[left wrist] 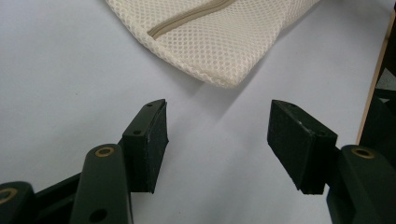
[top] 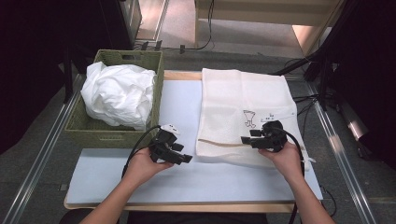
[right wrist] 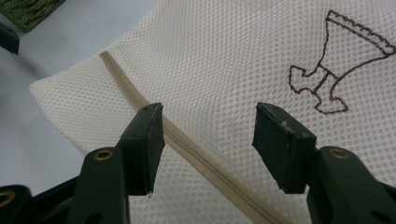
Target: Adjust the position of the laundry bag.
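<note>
Both grippers' jaws gape empty: left gripper (left wrist: 217, 140) beside the mesh bag (left wrist: 219, 42), right gripper (right wrist: 208, 142) over it.

A pale blue-grey counter (top: 177, 107) with a wooden edge carries two things: a green woven basket (top: 154, 70) heaped with white cloth (top: 119, 95) at its left, and a cream mesh laundry bag (top: 243, 102) lying flat at its right, zipper (top: 219, 142) near the front
</note>
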`<control>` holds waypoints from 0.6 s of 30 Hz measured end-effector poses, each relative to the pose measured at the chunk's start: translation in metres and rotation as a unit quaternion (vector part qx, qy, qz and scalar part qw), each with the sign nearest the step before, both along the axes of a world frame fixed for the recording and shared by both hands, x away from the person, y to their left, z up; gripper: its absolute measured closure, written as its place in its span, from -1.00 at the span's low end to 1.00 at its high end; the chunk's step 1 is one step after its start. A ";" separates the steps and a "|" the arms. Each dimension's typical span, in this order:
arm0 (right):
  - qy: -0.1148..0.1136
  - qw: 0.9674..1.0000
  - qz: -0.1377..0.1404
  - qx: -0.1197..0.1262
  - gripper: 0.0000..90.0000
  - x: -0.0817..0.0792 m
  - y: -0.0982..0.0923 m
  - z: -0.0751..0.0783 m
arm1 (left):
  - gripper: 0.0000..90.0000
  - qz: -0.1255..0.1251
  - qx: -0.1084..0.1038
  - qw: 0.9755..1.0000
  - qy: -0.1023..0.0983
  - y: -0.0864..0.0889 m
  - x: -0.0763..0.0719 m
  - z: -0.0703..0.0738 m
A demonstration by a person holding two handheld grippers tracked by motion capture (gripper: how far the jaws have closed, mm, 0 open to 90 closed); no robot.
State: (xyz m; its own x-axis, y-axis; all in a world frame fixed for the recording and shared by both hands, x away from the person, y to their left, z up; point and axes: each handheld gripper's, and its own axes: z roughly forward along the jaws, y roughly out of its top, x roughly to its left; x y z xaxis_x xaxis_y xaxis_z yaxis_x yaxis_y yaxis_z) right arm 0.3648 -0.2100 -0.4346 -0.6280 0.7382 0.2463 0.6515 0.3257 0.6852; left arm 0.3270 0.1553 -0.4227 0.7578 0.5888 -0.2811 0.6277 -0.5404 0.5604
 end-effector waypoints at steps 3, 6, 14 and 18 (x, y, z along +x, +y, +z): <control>-0.001 1.000 -0.001 -0.001 -0.02 -0.001 0.000 0.002 | -0.13 0.002 -0.003 1.000 -0.001 -0.001 -0.001 0.000; -0.007 1.000 0.000 -0.003 -0.01 -0.001 -0.002 0.005 | -0.12 -0.001 -0.003 1.000 -0.002 -0.002 -0.001 0.001; -0.014 1.000 -0.019 -0.003 -0.01 0.000 -0.013 0.009 | -0.08 -0.007 -0.001 1.000 -0.006 -0.010 -0.004 0.000; -0.015 1.000 -0.027 -0.003 0.01 0.000 -0.022 0.010 | -0.08 -0.012 0.000 1.000 -0.008 -0.015 -0.002 -0.001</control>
State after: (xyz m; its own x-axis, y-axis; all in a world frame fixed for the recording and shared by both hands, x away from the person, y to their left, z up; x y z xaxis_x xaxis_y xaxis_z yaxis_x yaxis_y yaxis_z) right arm 0.3652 -0.2316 -0.4247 -0.5938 0.7729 0.2238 0.6474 0.2937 0.7033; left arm 0.3248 0.1404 -0.4238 0.7754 0.5709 -0.2698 0.6065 -0.5543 0.5701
